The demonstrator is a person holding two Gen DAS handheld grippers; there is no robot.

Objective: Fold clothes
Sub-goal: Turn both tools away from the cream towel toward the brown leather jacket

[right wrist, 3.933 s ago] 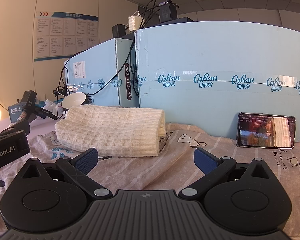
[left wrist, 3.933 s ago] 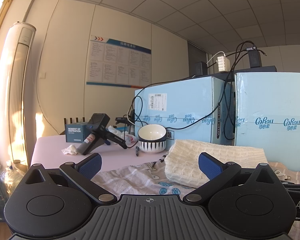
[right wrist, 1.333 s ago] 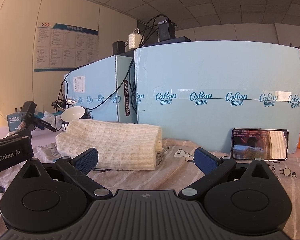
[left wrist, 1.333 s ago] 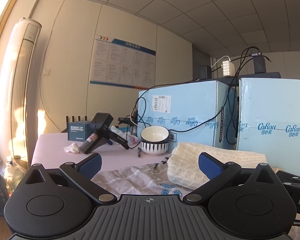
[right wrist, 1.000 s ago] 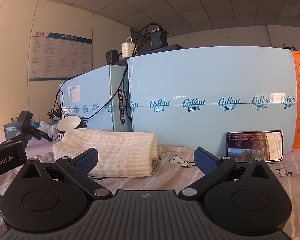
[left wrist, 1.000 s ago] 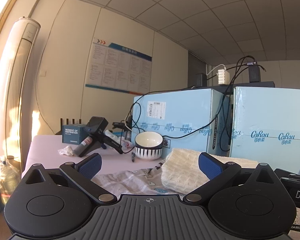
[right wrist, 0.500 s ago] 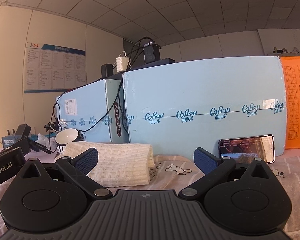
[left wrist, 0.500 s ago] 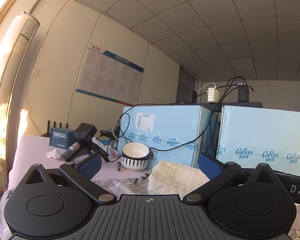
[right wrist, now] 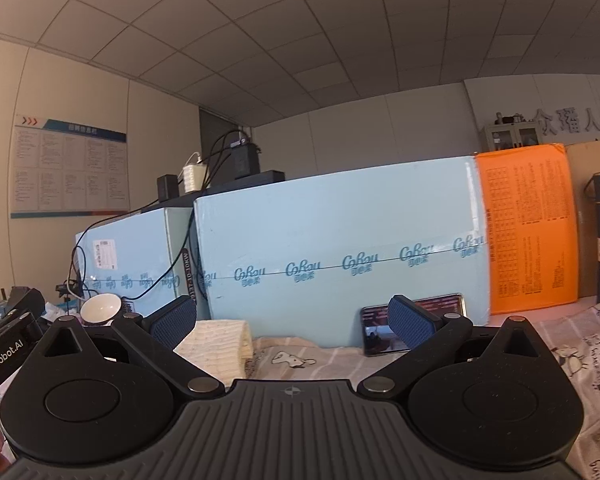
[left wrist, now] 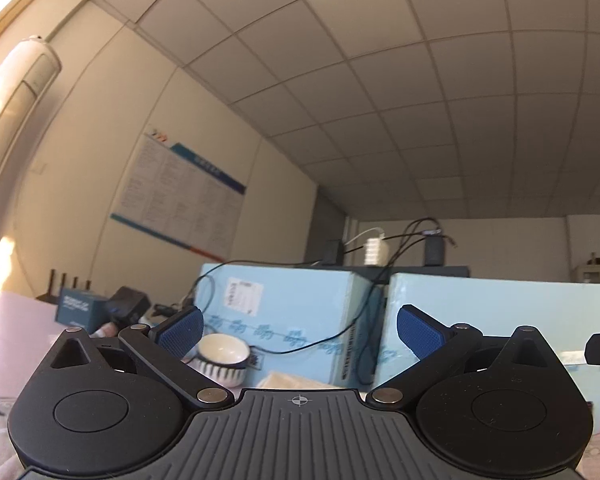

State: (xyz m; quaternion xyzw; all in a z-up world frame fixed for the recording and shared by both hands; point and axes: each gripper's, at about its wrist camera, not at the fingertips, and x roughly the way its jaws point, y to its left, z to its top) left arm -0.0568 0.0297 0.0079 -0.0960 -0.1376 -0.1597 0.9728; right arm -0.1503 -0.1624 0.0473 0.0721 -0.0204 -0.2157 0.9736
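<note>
While both claws tilt up toward the ceiling, we hold nothing.

Our left claw [left wrist: 298, 332] and right claw [right wrist: 292, 320] gape wide and empty. The cream sweater [right wrist: 216, 342] lies folded into a thick bundle on the printed sheet [right wrist: 324, 354], low ahead of the right claw, left of centre, presumably parked against the blue boxes [right wrist: 340, 256] to keep the sheet free.
</note>
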